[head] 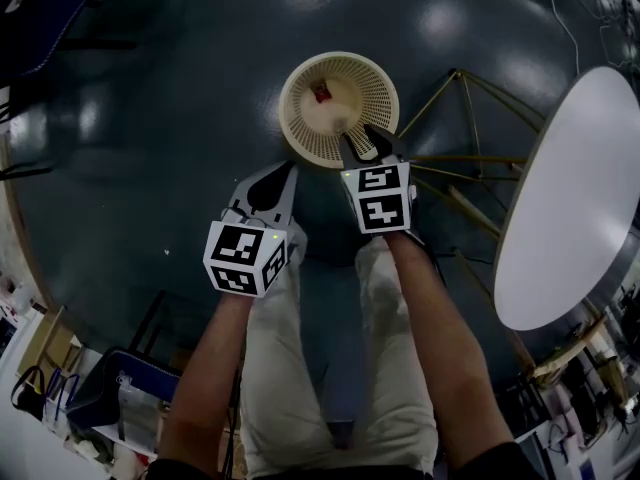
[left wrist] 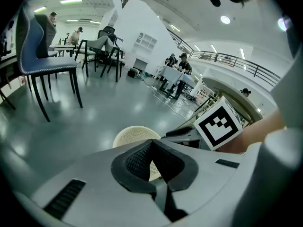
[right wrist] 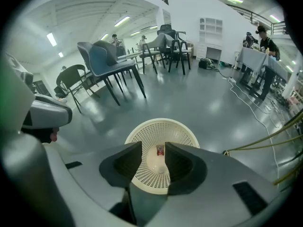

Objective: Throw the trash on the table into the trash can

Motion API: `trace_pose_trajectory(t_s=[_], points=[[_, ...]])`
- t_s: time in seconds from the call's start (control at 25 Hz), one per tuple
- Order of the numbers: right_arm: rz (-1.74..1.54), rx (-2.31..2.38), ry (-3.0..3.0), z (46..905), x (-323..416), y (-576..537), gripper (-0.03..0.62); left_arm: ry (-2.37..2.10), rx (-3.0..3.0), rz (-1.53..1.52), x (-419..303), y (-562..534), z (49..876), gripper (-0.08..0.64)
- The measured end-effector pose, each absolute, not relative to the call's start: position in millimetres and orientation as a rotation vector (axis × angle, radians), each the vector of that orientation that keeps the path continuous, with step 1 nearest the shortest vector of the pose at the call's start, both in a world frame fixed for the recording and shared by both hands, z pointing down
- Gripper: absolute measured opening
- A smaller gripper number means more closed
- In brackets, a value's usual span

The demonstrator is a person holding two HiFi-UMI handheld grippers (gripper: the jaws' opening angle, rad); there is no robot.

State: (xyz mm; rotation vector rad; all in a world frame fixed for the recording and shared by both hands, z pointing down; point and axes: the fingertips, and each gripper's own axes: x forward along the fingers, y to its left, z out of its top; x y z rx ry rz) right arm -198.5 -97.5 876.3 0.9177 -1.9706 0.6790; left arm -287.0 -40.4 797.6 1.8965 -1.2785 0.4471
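- I stand on a dark grey, glossy floor (head: 150, 148) in a large, bright hall; ceiling lamps glare off it in pale spots.
- The cream mesh trash can (head: 375, 98) stands on that floor straight ahead of my feet, upright and open at the top.
- A small red piece of trash (right wrist: 160, 150) lies inside the can, near the bottom, against the far wall.
- My right gripper (right wrist: 154, 145) hangs above the near rim of the can with its jaws apart; no thing sits between the pads, and I see the can's inside through the gap.
- My left gripper (head: 283, 173) sits lower and to the left, just short of the can, its tips closed together and holding nothing.
- The round white table (head: 580, 188) is at my right, and its thin gold legs (head: 460, 118) slant down close to the can's right side.
- Dark chairs (right wrist: 109, 60) and more tables with people stand well apart across the hall, and a cable (right wrist: 251, 108) trails over the floor to the right.
- Open floor lies to the left of the can and beyond it.
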Motion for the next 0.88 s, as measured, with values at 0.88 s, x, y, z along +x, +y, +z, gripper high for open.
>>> trace_pose_trajectory(t_s=[0.88], points=[[0.612, 0.917, -2.044, 717, -192, -88, 0.020, -1.353, 1.935, 0.347, -270, -57, 664, 0.008]])
